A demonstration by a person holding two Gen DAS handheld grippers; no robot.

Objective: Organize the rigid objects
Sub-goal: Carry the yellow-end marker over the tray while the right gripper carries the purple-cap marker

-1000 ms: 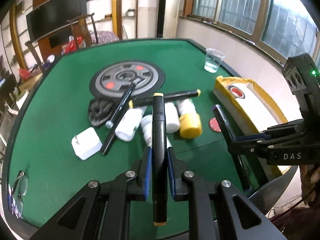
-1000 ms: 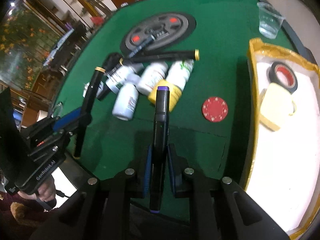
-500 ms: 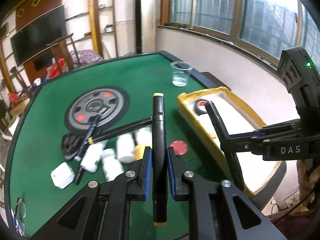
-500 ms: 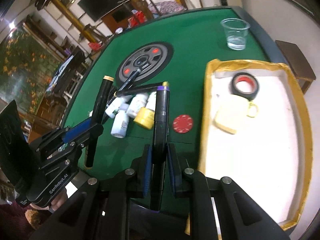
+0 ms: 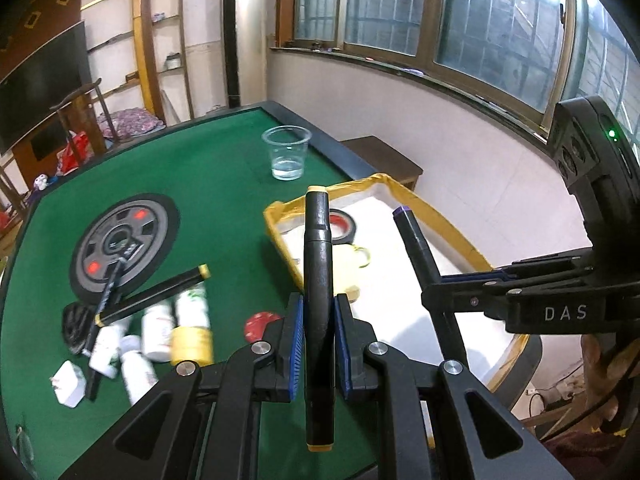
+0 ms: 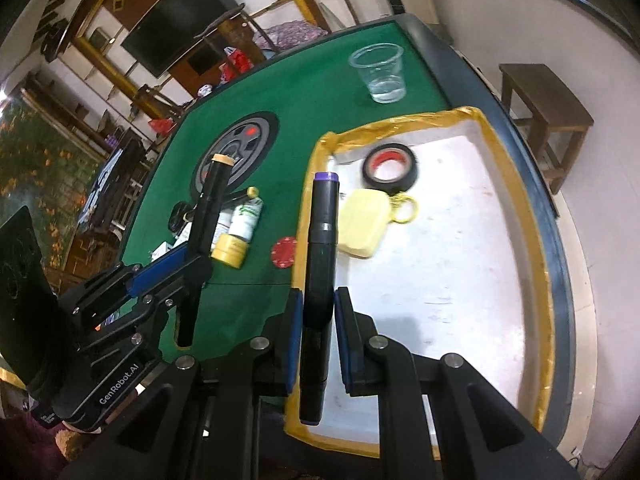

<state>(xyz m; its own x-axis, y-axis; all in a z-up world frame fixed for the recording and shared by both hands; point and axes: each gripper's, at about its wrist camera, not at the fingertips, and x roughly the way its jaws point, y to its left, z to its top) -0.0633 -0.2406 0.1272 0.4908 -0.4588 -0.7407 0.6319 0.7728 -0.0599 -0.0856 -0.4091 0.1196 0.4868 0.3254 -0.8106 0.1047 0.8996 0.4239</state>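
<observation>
My left gripper (image 5: 317, 312) is shut on a black marker with yellow end caps (image 5: 317, 264), held above the green table near the left rim of the white tray (image 5: 276, 236). My right gripper (image 6: 316, 312) is shut on a black marker with purple end caps (image 6: 322, 240), held over the tray's left rim (image 6: 310, 184). Each gripper shows in the other's view, the right one (image 5: 436, 292) and the left one (image 6: 192, 256). In the tray lie a black tape roll (image 6: 390, 168) and a yellow case (image 6: 364, 224).
On the table lie several white bottles (image 5: 158, 328), a yellow-capped bottle (image 5: 192, 344), another black marker (image 5: 156, 294), a red chip (image 5: 258, 322), a white charger (image 5: 70, 382), a round grey disc (image 5: 120, 240) and a clear plastic cup (image 5: 286, 152). A wooden stool (image 6: 548, 116) stands beyond the table.
Both grippers have risen and swung right, from over the bottle pile toward the tray, each still holding its marker.
</observation>
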